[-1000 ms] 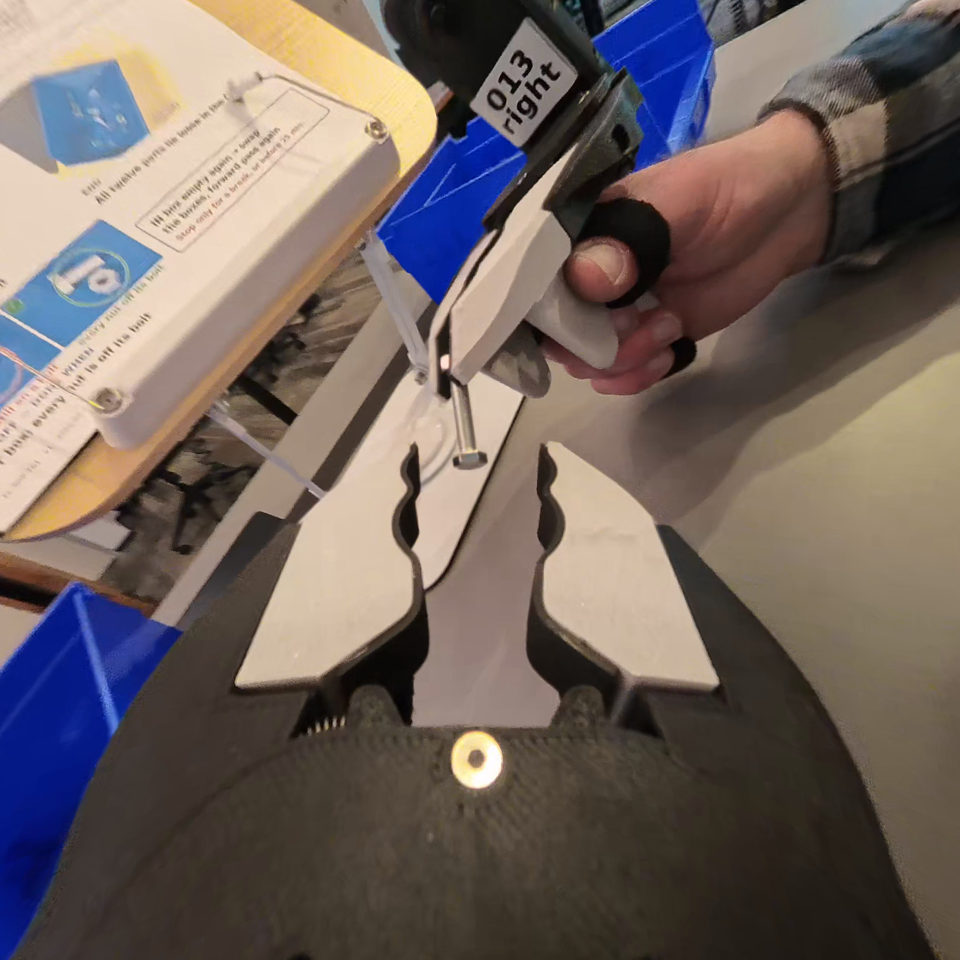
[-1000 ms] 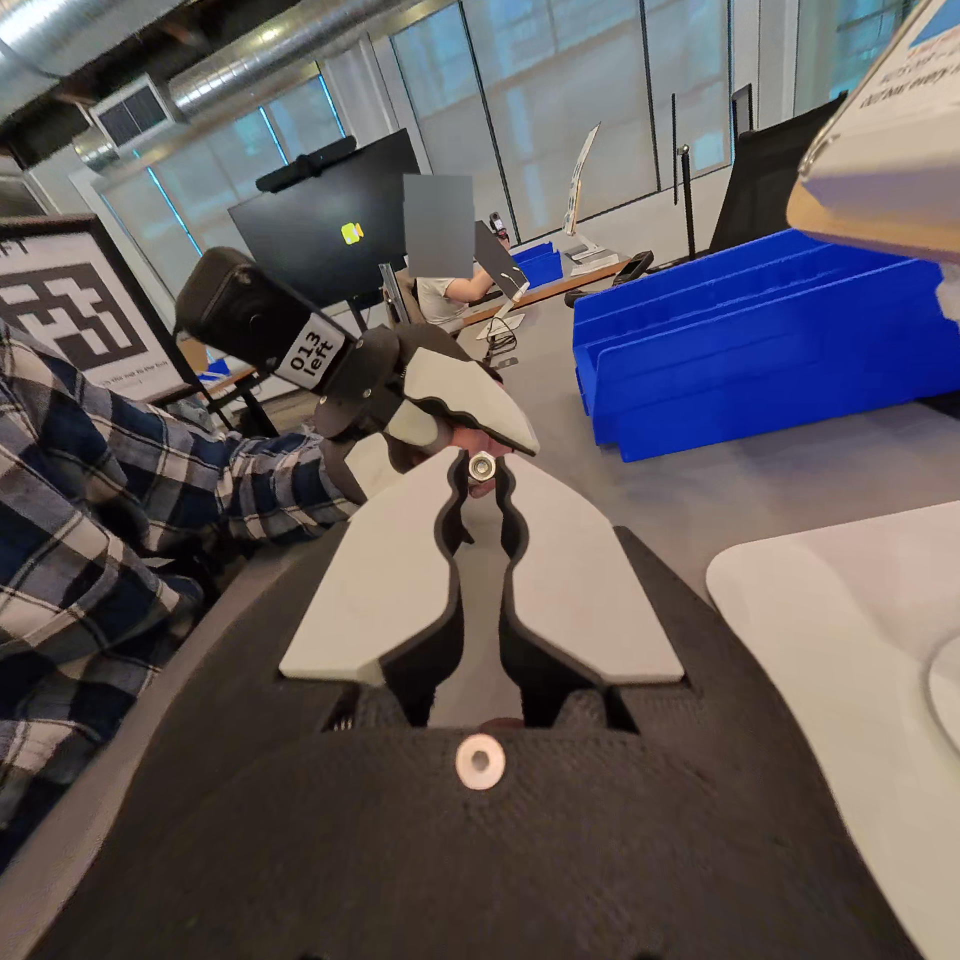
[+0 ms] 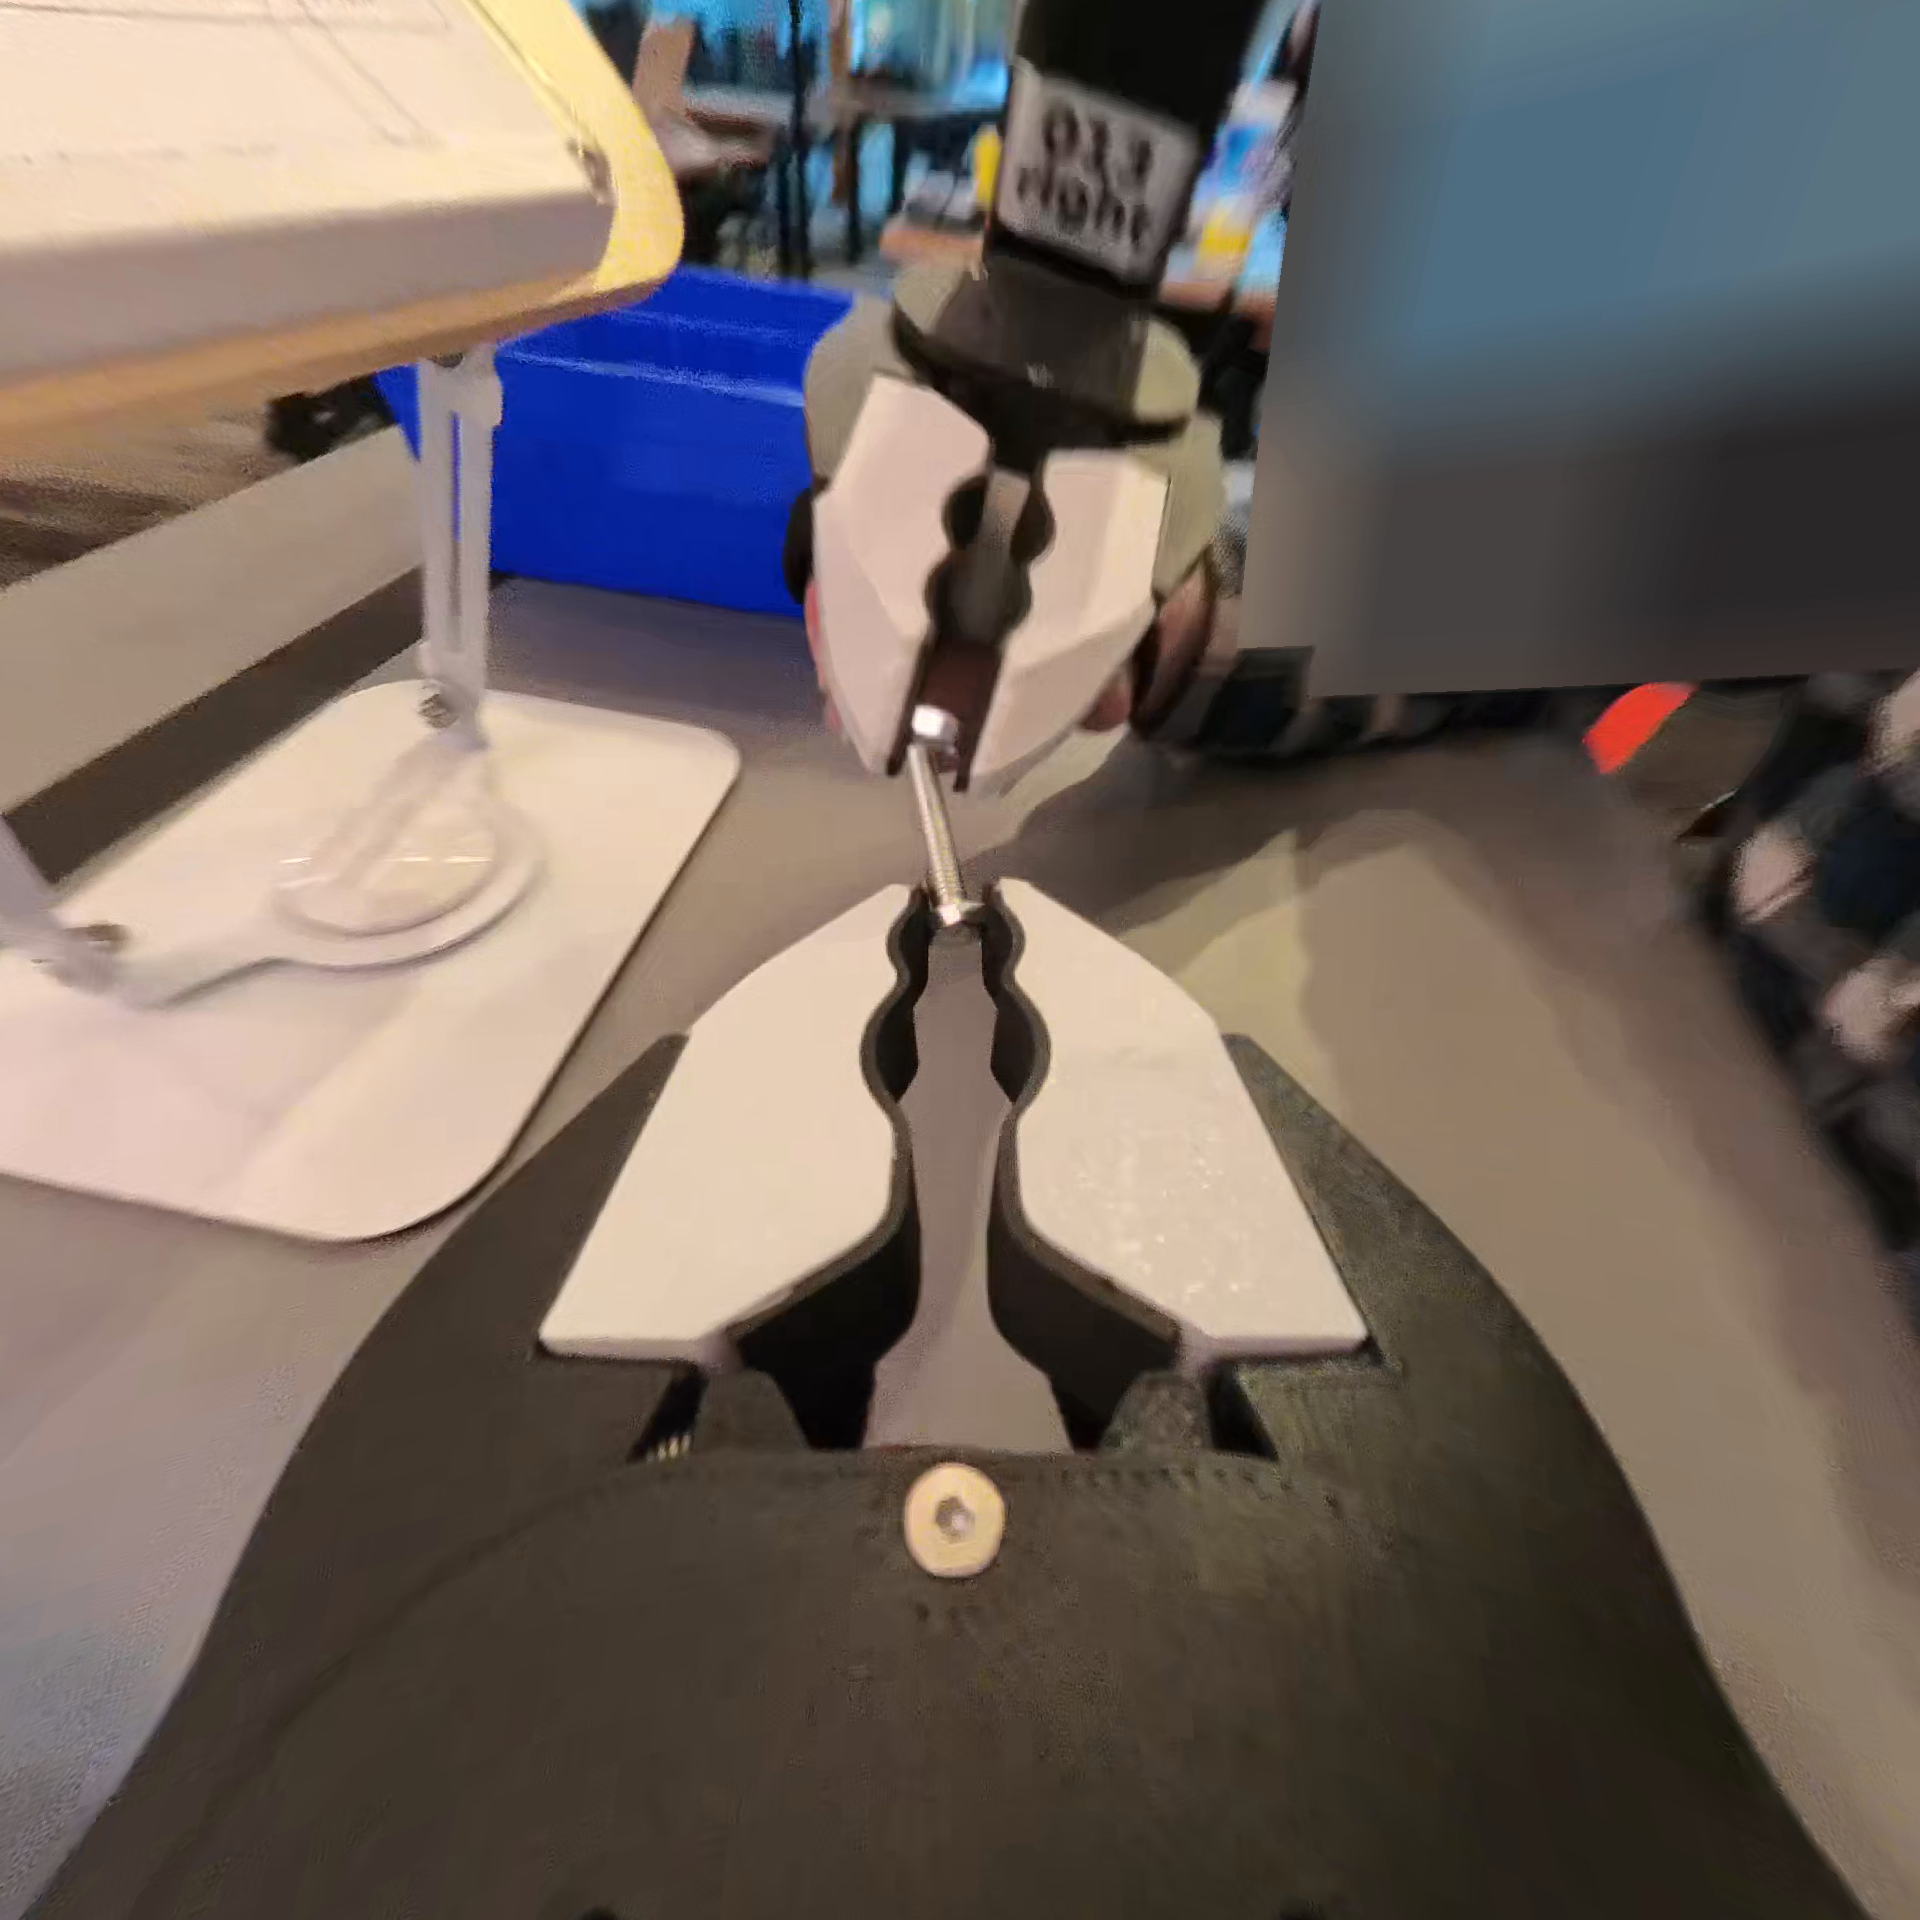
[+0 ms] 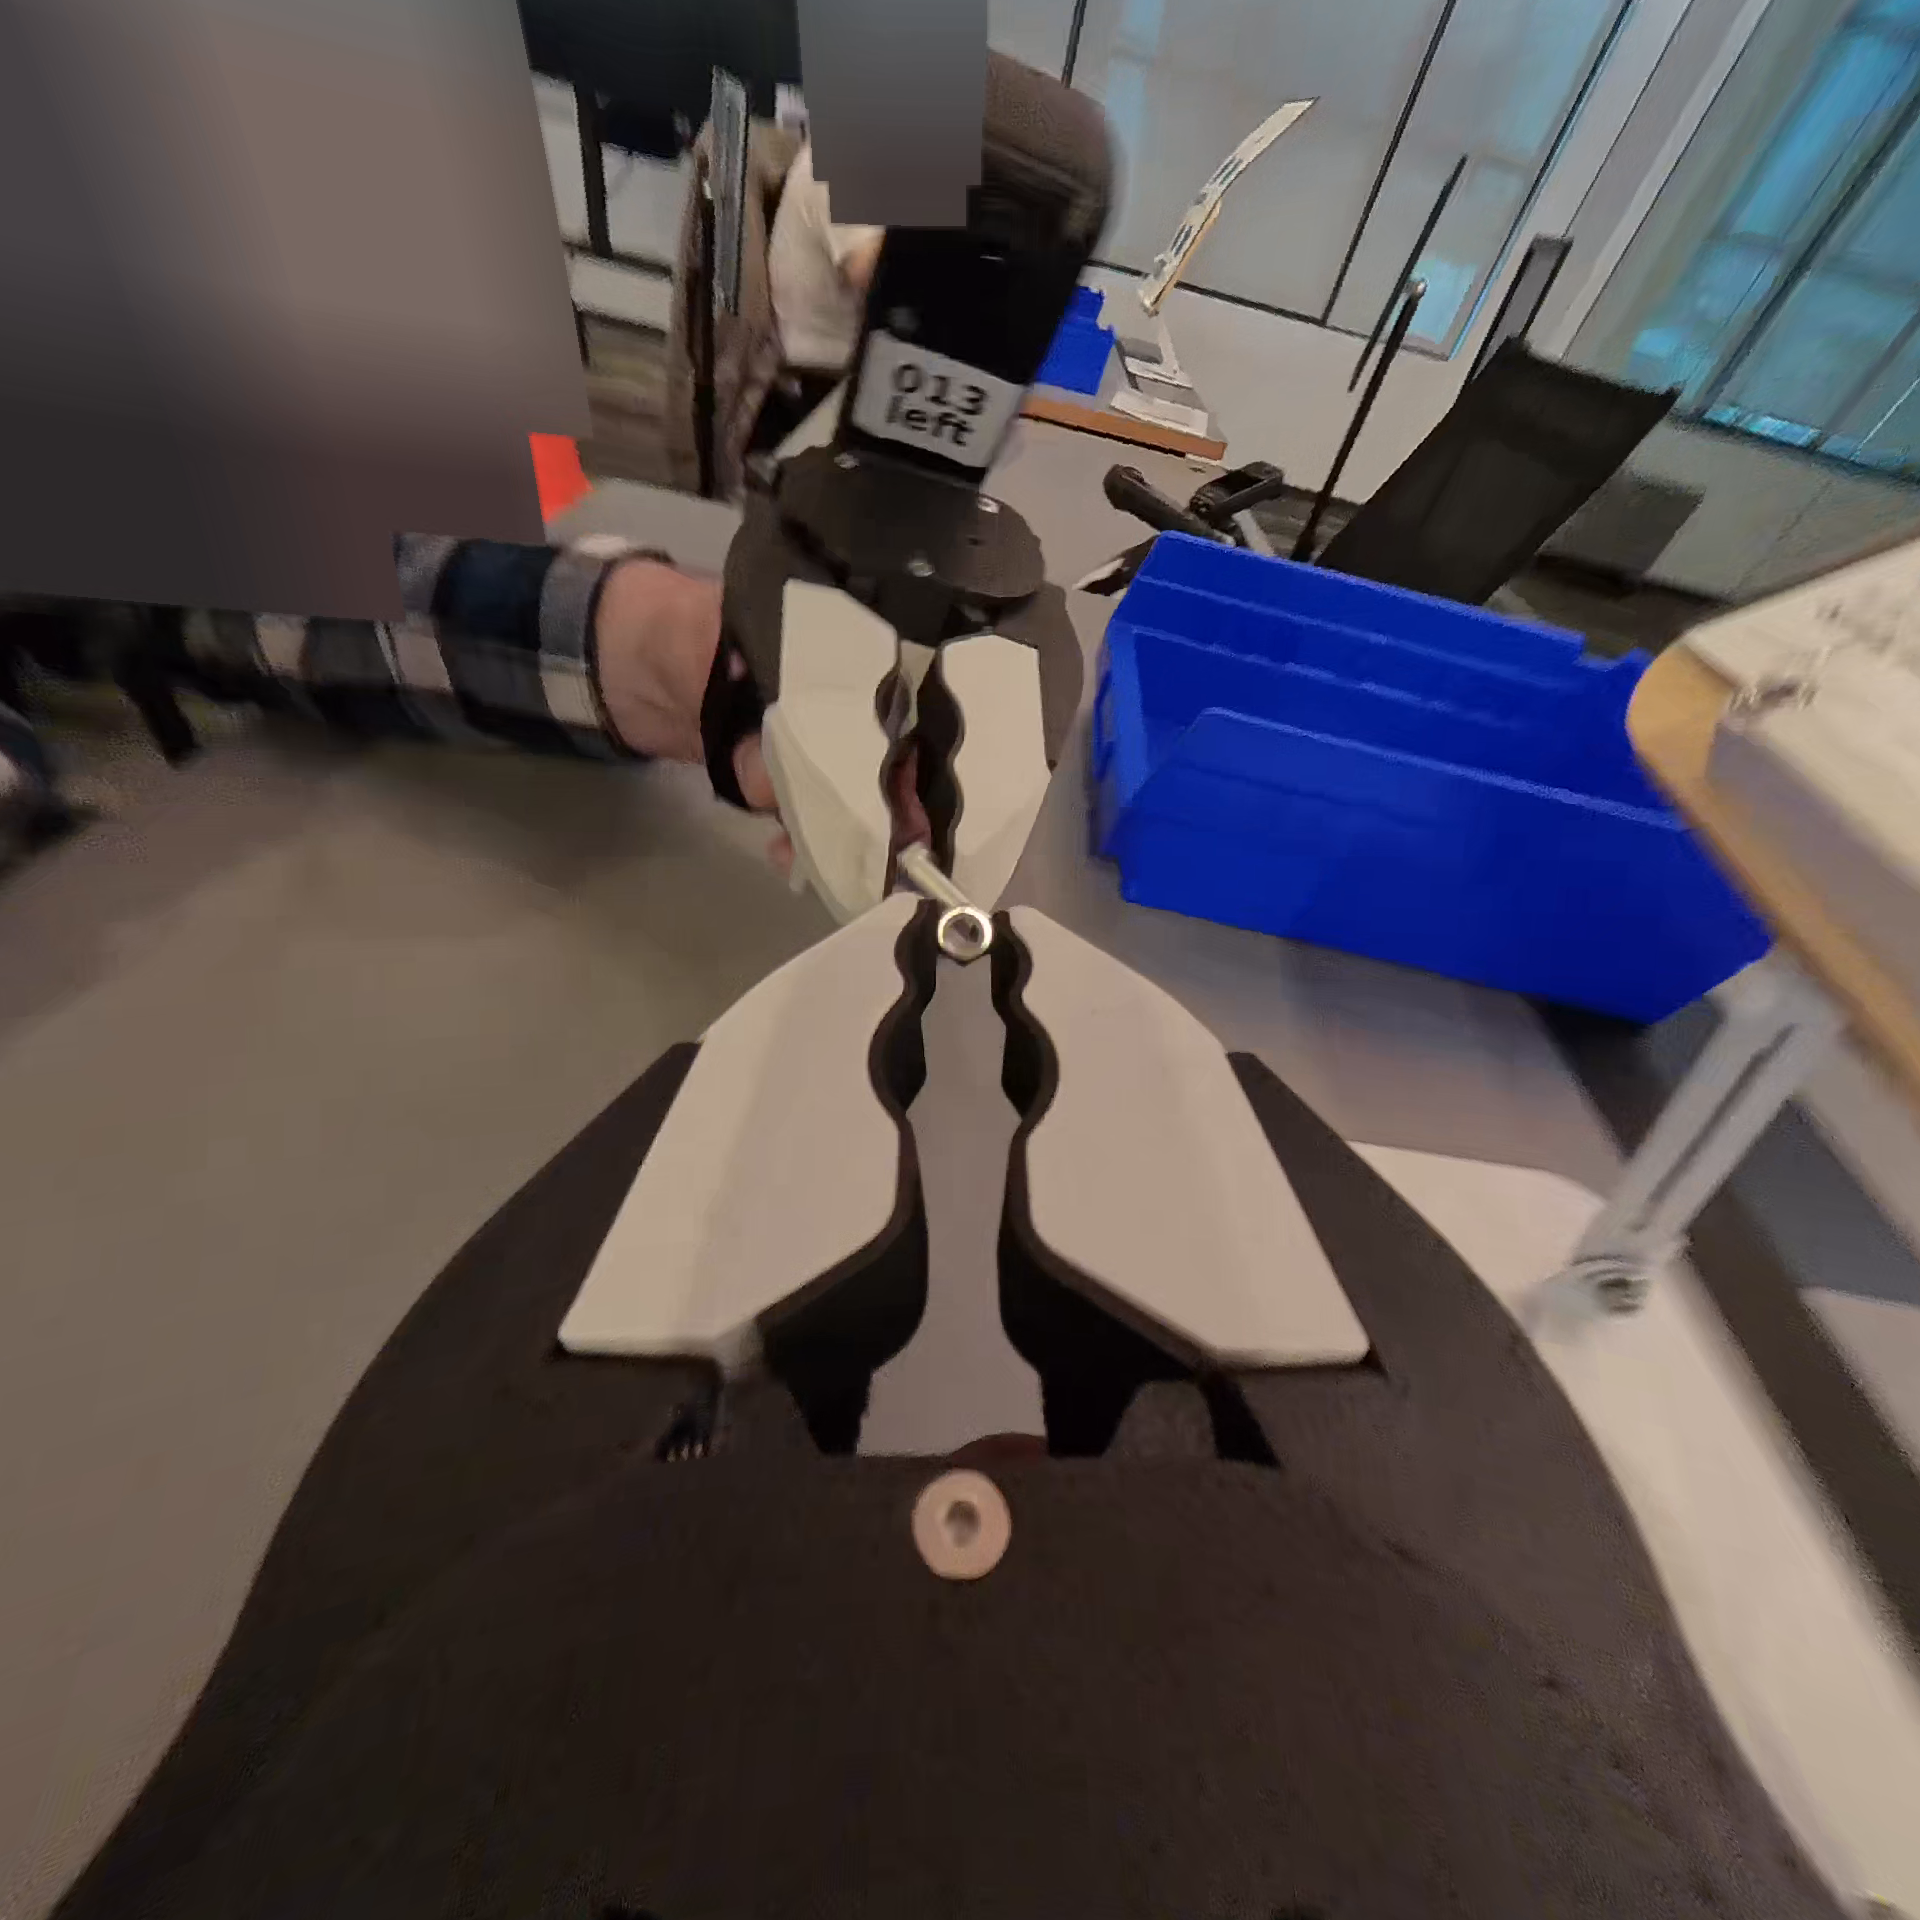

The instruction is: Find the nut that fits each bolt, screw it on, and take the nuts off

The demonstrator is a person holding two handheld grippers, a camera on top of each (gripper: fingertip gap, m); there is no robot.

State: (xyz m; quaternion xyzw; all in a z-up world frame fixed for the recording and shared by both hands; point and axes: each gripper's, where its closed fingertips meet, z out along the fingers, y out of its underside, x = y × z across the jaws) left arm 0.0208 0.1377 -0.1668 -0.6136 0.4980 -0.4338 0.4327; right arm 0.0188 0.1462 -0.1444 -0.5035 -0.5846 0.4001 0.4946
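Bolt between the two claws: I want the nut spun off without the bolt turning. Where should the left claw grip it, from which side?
Grip the bolt by its hex head, coming end-on from the side opposite the nut that the right claw pinches. The head's flats should resist turning; the round threaded shaft would likely slip. The left claw is shut there now.

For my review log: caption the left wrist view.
Left hand-held gripper and right hand-held gripper each clamp one end of a bolt.

A white label [image 4: 928,404] with dark print sits on the black body of the left claw [image 4: 914,862]. The right claw [image 3: 940,748] carries a like label [image 3: 1091,192], blurred. The sheet on the tilted board [image 3: 260,125] is unreadable.
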